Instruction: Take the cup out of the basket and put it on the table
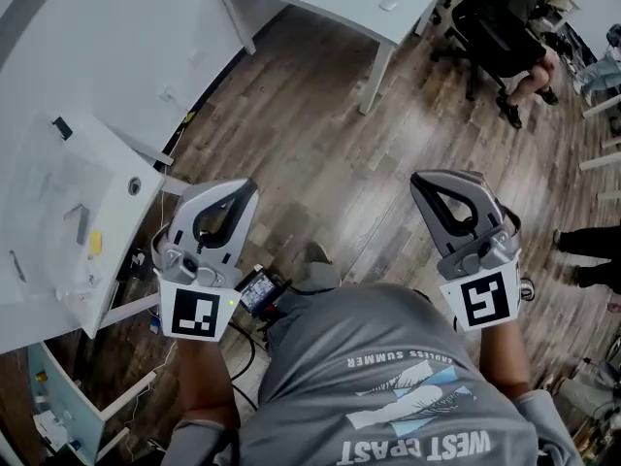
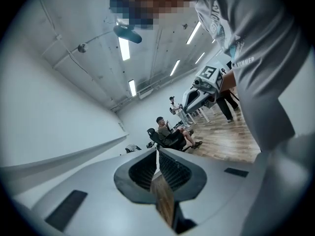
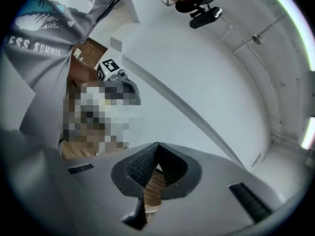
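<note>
Step in hand: approach, before any grasp. The left gripper and right gripper are both held level over the wooden floor. Each has its jaws pressed together at the tips, with nothing between them. Neither the cup nor the basket appears in any view, so their position cannot be stated. A white counter stands at the left. Next move, as judged: bring the basket into view, then spread one gripper's jaws before reaching for the cup.
</note>
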A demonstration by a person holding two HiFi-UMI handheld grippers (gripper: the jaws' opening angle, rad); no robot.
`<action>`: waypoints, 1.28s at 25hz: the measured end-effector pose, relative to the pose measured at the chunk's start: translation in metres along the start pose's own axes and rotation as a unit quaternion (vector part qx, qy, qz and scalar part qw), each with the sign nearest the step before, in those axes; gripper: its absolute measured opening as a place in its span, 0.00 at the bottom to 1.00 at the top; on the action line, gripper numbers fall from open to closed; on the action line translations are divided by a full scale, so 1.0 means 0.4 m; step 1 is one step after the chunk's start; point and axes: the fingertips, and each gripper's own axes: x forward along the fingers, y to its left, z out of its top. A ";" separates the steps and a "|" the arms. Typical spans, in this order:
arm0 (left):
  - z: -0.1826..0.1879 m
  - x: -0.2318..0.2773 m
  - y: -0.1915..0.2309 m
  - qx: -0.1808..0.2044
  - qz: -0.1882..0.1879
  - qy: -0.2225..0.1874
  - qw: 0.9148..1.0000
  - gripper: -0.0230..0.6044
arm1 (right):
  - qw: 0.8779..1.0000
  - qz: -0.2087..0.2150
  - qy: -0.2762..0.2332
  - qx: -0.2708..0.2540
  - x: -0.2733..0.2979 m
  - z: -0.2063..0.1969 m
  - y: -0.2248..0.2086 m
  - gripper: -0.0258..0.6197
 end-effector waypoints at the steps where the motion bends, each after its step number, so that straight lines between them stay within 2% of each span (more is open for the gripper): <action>1: -0.010 0.012 0.026 -0.004 0.004 -0.005 1.000 0.08 | 1.000 0.000 0.004 -0.020 0.025 0.006 -0.015 0.06; 4: -0.035 0.051 0.089 0.003 0.011 -0.011 1.000 0.08 | 0.999 0.000 0.004 -0.050 0.099 0.021 -0.063 0.06; 10: -0.078 0.114 0.165 0.004 0.025 0.012 1.000 0.08 | 0.996 0.023 -0.011 -0.086 0.219 0.019 -0.140 0.06; 17: -0.114 0.258 0.200 -0.007 0.043 0.064 0.997 0.08 | 0.994 0.066 -0.040 -0.074 0.317 -0.107 -0.237 0.06; 25: -0.081 0.476 0.258 -0.011 0.087 0.116 0.989 0.08 | 0.985 0.107 -0.109 -0.073 0.414 -0.239 -0.437 0.06; 32: -0.089 0.568 0.297 -0.024 0.119 0.150 0.981 0.08 | 0.976 0.147 -0.145 -0.074 0.511 -0.297 -0.526 0.06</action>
